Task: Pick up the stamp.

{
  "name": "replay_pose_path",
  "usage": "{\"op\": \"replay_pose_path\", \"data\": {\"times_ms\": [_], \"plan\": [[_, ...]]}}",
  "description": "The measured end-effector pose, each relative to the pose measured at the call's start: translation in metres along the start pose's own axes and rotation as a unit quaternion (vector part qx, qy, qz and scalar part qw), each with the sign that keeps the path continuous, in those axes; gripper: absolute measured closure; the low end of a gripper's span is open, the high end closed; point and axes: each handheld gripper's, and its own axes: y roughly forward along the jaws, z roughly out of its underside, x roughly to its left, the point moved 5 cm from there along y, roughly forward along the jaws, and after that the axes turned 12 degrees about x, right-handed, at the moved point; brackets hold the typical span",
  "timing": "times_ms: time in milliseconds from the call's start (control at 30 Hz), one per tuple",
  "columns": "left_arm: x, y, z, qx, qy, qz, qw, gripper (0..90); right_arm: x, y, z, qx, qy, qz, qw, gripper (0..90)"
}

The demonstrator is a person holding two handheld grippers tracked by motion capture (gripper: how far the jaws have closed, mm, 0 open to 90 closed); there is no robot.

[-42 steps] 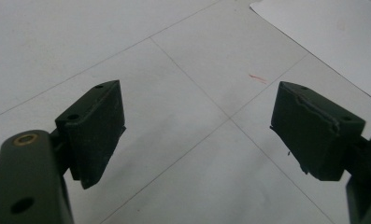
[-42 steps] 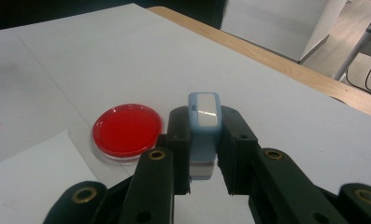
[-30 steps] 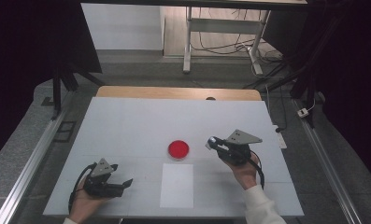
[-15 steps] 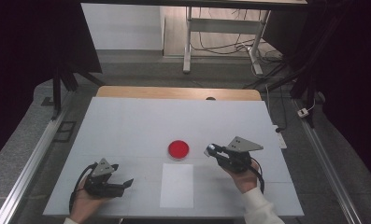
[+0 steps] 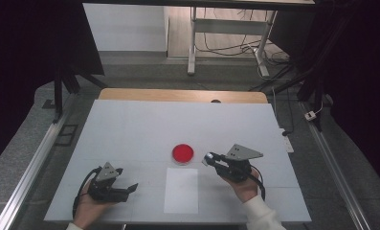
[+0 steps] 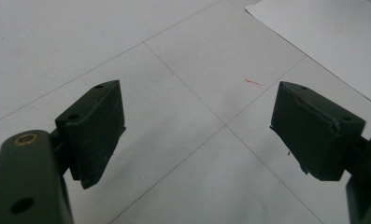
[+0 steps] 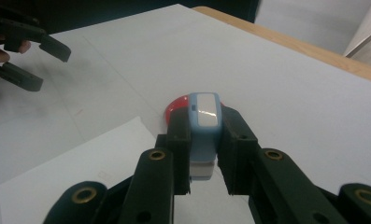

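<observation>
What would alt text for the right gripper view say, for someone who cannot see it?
The right gripper is shut on a small blue and white stamp, held above a white table just before a red pad. A sheet of paper lies lower left; the left gripper, open, is at upper left.

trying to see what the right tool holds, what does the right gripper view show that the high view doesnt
Right gripper view: the right tool is shut on a blue-and-white stamp, its jaws pressing both sides.

High view: the table's wooden far edge from end to end, the person's hands, the floor and cables beyond.

Both: the red ink pad, the white paper sheet, the open left tool.
</observation>
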Motion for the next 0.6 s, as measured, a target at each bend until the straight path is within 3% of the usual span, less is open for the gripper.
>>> {"op": "replay_pose_path", "data": {"times_ms": [600], "plan": [[-0.004, 0.002, -0.004, -0.007, 0.005, 0.005, 1.0000, 17.4, 0.020, 0.010, 0.000, 0.003, -0.006, -0.018, 0.9998, 74.7]]}}
